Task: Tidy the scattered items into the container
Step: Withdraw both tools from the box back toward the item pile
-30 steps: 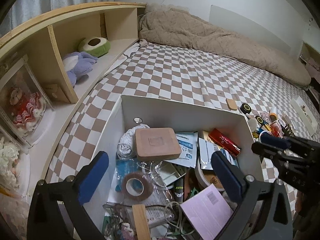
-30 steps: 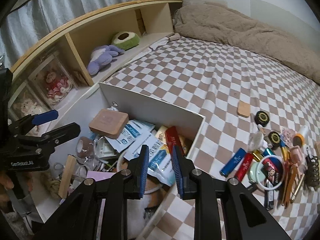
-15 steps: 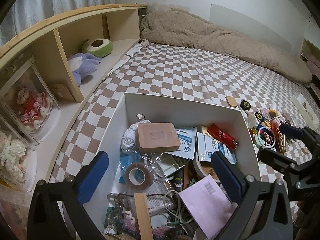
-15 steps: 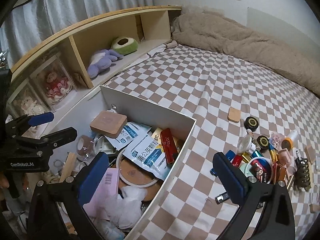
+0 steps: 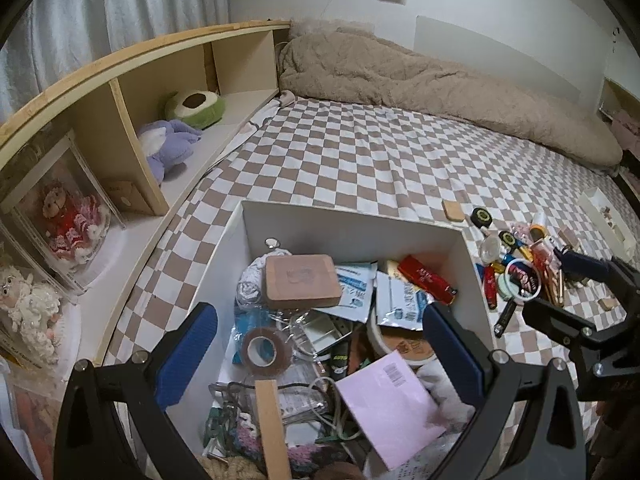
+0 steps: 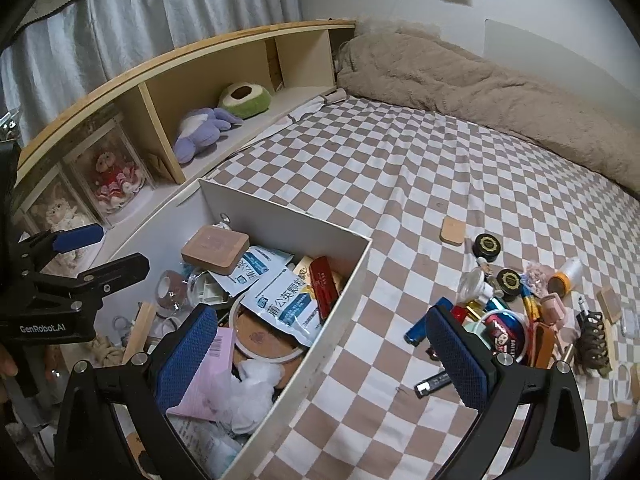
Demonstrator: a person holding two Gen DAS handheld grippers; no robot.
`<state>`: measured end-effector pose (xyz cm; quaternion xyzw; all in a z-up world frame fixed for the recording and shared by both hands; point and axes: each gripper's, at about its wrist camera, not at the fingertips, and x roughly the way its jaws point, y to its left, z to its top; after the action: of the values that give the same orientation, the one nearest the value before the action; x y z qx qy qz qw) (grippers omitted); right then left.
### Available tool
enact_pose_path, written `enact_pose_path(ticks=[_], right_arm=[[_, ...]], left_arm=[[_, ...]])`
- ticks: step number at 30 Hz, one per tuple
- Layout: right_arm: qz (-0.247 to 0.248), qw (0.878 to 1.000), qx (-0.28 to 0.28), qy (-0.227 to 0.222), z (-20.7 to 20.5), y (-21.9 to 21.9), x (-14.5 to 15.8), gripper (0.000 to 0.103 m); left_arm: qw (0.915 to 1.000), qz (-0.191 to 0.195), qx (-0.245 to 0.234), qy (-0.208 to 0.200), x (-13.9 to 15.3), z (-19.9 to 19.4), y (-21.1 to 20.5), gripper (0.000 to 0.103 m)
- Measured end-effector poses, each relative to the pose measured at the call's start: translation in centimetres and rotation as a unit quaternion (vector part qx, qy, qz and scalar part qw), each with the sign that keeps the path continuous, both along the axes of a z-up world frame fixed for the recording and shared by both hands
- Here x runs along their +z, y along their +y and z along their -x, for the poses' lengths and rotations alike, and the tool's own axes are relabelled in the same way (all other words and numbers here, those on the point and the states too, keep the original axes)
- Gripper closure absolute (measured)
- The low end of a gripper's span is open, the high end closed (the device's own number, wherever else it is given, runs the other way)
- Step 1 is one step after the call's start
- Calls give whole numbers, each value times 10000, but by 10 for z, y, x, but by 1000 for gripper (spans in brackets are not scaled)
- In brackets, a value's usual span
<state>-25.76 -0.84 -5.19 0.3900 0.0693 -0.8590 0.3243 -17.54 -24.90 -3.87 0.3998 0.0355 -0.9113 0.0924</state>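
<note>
Both pairs of blue-padded fingers are standing wide apart and gripping nothing. Between the fingers of my left gripper [image 5: 320, 356] a white box [image 5: 352, 228] is sitting on the checkered bedsheet [image 5: 360, 160], crammed with a tan block [image 5: 302, 282], a roll of brown tape [image 5: 266, 350], a pink card [image 5: 390, 404], a red case [image 5: 426, 278] and white sachets [image 5: 404, 306]. My right gripper [image 6: 322, 354] is hovering over the box's right wall [image 6: 320, 344]; its left finger is hanging above the box's contents, and its right finger is lying in front of the scattered items [image 6: 520, 304] on the sheet: small bottles, black jars, a blue lighter [image 6: 418, 330] and a round tin. Beyond the fingers, a beige blanket [image 6: 480, 80] is lying bunched along the wall.
</note>
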Motion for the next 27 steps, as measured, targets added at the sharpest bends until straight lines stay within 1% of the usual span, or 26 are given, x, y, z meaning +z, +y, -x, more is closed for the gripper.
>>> enact_pose_path(ticks=[4,11,27], right_arm=[[24,10000,-86,26,0,12,4,0],[59,9996,-268,27,4,41,8,0],[147,9968,-786,32,17,120,15,0]], left_arm=[[9999,-84,-40,67,4,2,11,0],[9998,-47,-187,42,3,8,39,0],[9988,-99,-483,55,0,31,108,0]])
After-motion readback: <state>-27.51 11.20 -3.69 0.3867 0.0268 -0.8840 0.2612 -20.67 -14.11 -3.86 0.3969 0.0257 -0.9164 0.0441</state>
